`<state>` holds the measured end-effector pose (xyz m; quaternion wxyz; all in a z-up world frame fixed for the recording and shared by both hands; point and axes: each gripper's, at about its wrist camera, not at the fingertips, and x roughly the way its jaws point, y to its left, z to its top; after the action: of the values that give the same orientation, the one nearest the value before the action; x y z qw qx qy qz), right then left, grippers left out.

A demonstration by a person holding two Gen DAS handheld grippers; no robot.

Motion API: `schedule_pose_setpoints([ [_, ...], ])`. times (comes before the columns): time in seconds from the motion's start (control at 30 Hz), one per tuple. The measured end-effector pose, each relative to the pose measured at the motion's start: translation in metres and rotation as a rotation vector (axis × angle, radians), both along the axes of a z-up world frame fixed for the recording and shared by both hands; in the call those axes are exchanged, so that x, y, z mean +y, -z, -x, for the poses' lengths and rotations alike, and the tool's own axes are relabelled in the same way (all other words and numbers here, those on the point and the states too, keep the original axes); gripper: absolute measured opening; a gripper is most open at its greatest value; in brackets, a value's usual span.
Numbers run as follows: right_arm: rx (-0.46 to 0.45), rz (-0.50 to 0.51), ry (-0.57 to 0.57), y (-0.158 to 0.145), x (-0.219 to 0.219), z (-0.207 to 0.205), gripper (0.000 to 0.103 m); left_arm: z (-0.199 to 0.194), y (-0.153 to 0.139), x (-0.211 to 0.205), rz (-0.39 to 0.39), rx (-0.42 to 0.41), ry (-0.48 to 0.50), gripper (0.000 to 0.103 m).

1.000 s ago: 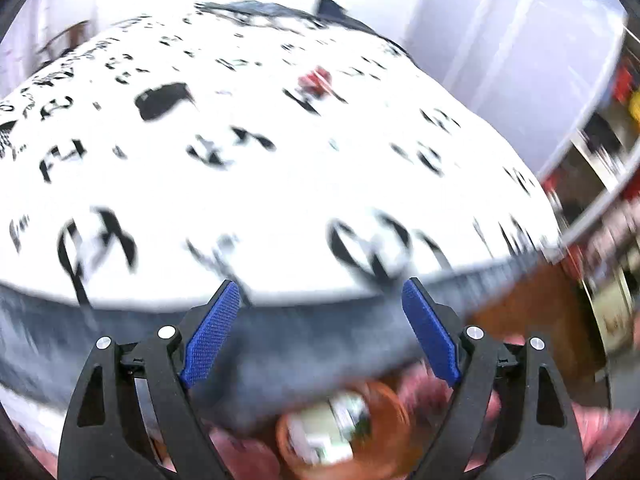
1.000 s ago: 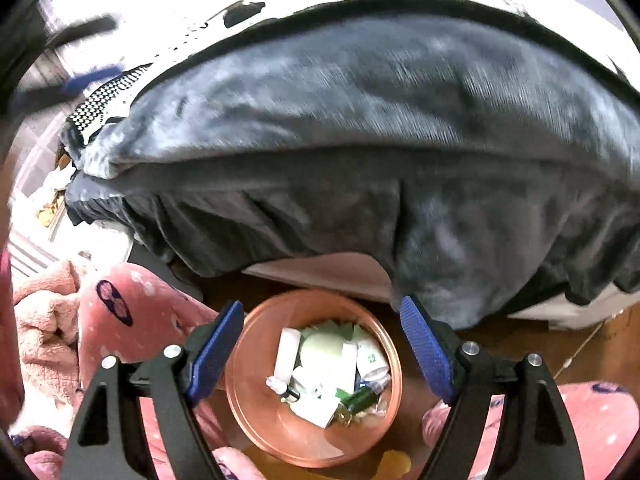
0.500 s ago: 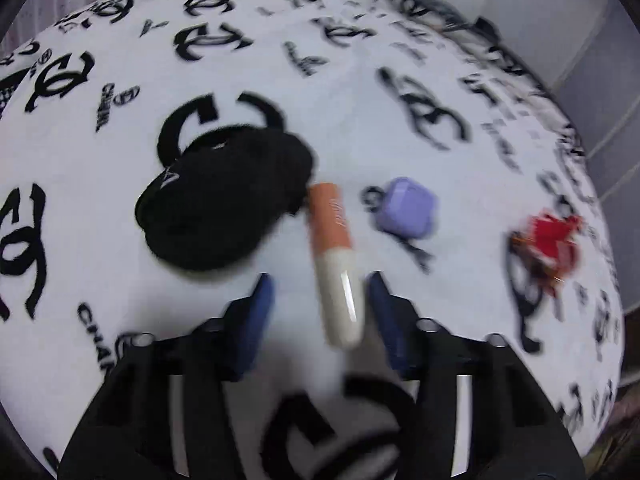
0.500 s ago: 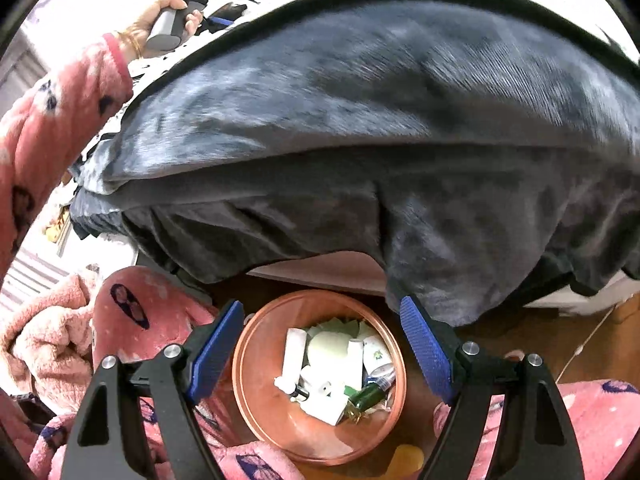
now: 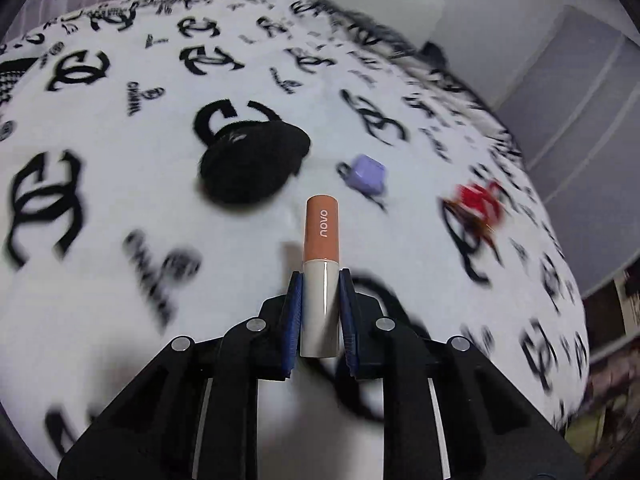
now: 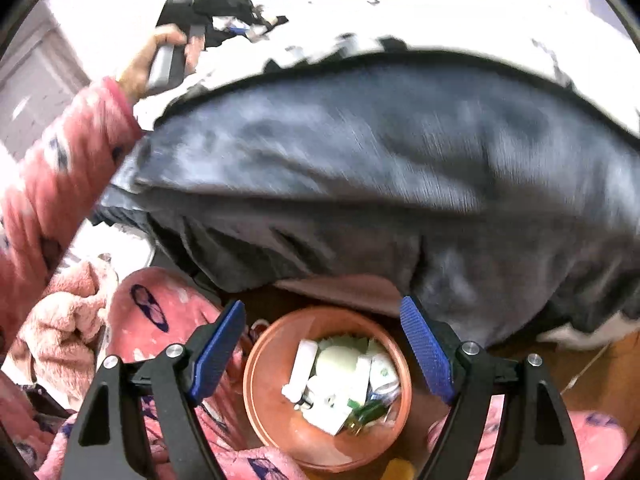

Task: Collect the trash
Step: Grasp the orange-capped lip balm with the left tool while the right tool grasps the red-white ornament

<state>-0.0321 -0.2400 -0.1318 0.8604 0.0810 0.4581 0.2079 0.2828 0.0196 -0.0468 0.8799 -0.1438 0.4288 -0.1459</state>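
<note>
Orange bin [image 6: 276, 420] shows only below right tongs [image 6: 326, 350], spread empty.

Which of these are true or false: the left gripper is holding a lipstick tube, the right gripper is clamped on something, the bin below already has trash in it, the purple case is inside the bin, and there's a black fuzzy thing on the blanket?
1. The left gripper is shut on the lipstick tube. True.
2. The right gripper is clamped on something. False: its jaws stand open with nothing between them.
3. The orange bin already holds trash. True.
4. The purple case lies in the bin. False: it lies on the patterned blanket.
5. A black fuzzy item lies on the blanket. True.
</note>
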Motion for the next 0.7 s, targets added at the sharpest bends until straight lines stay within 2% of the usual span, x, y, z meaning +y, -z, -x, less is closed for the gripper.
schedule_pose_setpoints([
  [0.17, -0.199, 0.007, -0.069, -0.070, 0.001, -0.022, 0.079, 0.081, -0.016, 0.011, -0.052, -0.084, 0.036, 0.018],
  [0.23, -0.259, 0.046, -0.046, -0.092, -0.001, -0.046, 0.079, 0.110, -0.019, 0.013, -0.060, -0.103, 0.056, 0.018],
  [0.3, -0.299, 0.078, -0.011, -0.111, -0.005, -0.084, 0.079, 0.132, -0.018, 0.013, -0.084, -0.112, 0.073, 0.018],
  [0.33, -0.317, 0.102, 0.020, -0.120, -0.007, -0.117, 0.079, 0.140, -0.017, 0.013, -0.075, -0.112, 0.087, 0.018],
  [0.43, -0.341, 0.189, 0.092, -0.130, -0.012, -0.190, 0.079, 0.158, -0.014, 0.016, -0.072, -0.112, 0.091, 0.018],
  [0.5, -0.348, 0.286, 0.146, -0.129, -0.007, -0.249, 0.079, 0.165, -0.013, 0.021, -0.045, -0.103, 0.084, 0.018],
  [0.6, -0.309, 0.371, 0.219, -0.114, -0.006, -0.334, 0.079, 0.172, -0.014, 0.025, -0.037, -0.109, 0.068, 0.018],
  [0.7, -0.258, 0.412, 0.281, -0.098, -0.005, -0.389, 0.079, 0.174, -0.013, 0.031, -0.010, -0.102, 0.058, 0.018],
])
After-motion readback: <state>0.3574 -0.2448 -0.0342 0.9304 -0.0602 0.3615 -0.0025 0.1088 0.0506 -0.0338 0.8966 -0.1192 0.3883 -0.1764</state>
